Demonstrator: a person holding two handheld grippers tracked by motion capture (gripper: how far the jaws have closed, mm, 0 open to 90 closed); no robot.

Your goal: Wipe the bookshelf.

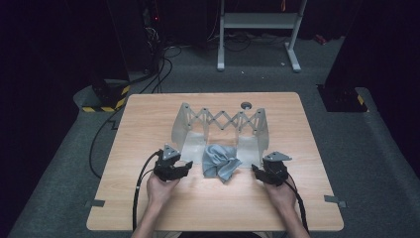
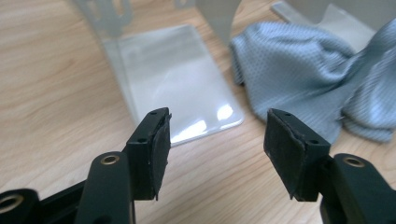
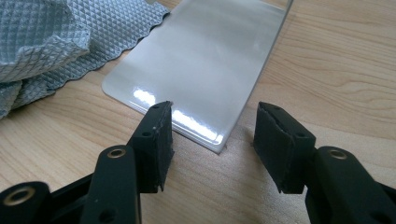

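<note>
Currently, entries run from the desk's left side to its right.

Desk (image 1: 129, 198): light wood top, square-cornered; a strip of grey tape sits at each of its two near side edges.

Left claw (image 1: 187, 166): held in the person's left hand low over the desk, pointing toward the cloth. Jaws stand apart with nothing between them. In the left gripper view (image 2: 217, 140) the black pads frame bare wood and the near corner of a glossy foot plate.

Rack (image 1: 223, 120): grey metal folding frame with a scissor lattice across its back, standing upright at mid-desk. Two side panels rise from flat, shiny foot plates that reach toward the person. Left foot plate (image 2: 173, 79) lies just ahead of the left claw.

Cloth (image 1: 220, 161): blue-grey, waffle-textured, crumpled in a heap. It lies on the desk between the rack's two foot plates, at the open front of the rack, and between the two claws. Touching neither claw. In the left gripper view (image 2: 303, 74) it sits ahead and to the right of the pads; in the right gripper view (image 3: 42, 42) it is at upper left, with a scalloped edge overlapping the foot plate.

Right claw (image 1: 254, 169): held in the right hand, low, pointing toward the cloth. Jaws apart, empty. In the right gripper view (image 3: 212, 140) the pads straddle the near corner of the right foot plate (image 3: 205, 60); contact with it cannot be told.
</note>
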